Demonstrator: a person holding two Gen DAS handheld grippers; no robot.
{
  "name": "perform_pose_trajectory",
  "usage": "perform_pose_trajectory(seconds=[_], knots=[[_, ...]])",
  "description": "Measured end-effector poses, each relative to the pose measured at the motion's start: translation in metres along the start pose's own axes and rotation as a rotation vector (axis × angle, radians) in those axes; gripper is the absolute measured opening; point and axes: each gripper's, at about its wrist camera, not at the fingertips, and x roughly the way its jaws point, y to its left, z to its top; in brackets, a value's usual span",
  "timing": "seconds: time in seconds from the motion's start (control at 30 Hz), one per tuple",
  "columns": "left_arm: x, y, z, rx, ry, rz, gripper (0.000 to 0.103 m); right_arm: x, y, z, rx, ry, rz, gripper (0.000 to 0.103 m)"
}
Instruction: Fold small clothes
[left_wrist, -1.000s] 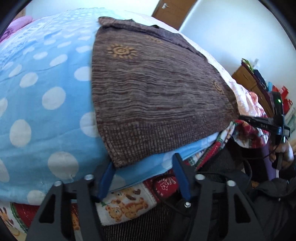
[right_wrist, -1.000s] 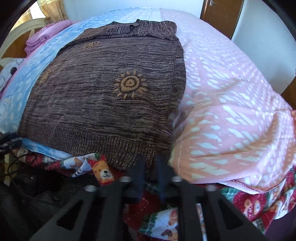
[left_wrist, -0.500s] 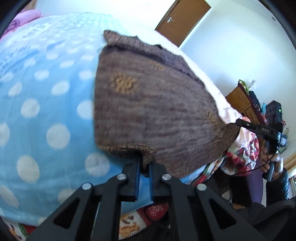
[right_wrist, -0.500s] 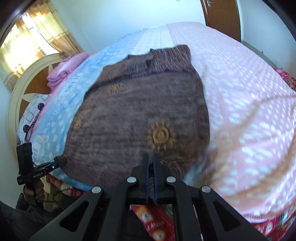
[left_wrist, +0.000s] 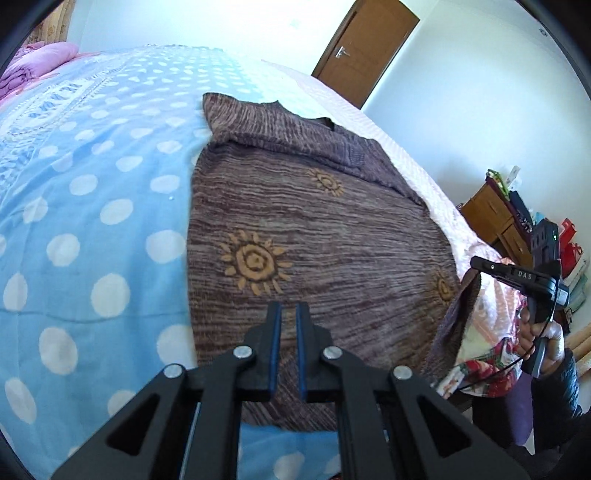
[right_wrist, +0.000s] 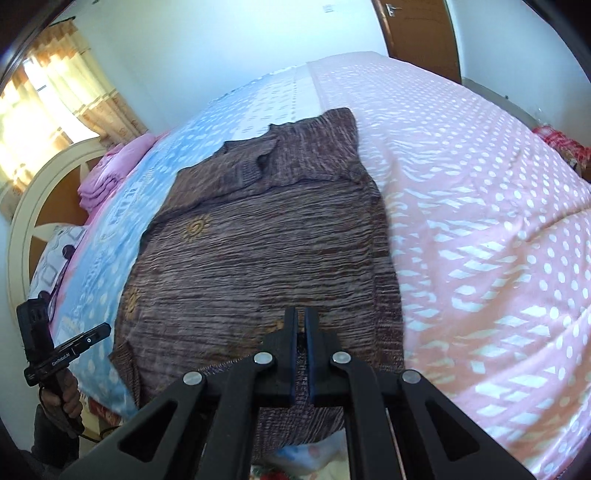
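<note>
Left tool nearest the lens, fingers drawn close with a narrow gap, clenched on the lifted hem of the brown sweater; fabric hangs below the fingers. Right tool likewise clenched on the hem at its own corner, knit bunched between the pads. In the left wrist view the right tool sits at 3 o'clock, sweater edge hanging from its tip. Sweater lies flat beyond on the bed, sun motifs up, collar end at 12 o'clock, straddling the blue dotted cover and pink cover. Far: folded pink bedding at 10 o'clock, wooden door.
</note>
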Motion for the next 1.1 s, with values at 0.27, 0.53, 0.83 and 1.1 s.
perform_pose_trajectory(seconds=[0.27, 0.53, 0.83, 1.1], knots=[[-0.006, 0.003, -0.008, 0.112, 0.104, -0.052, 0.020, 0.015, -0.027, 0.009, 0.073, -0.035, -0.087, 0.000], [0.001, -0.017, -0.024, 0.337, 0.177, -0.053, 0.067, 0.007, -0.022, -0.006, 0.087, -0.040, -0.002, 0.000], [0.016, -0.028, -0.036, 0.463, 0.179, -0.010, 0.034, -0.007, -0.019, -0.013, 0.071, -0.067, -0.021, 0.000], [0.012, -0.022, -0.041, 0.350, 0.137, -0.030, 0.013, -0.003, -0.017, -0.019, 0.056, -0.036, -0.011, 0.000]])
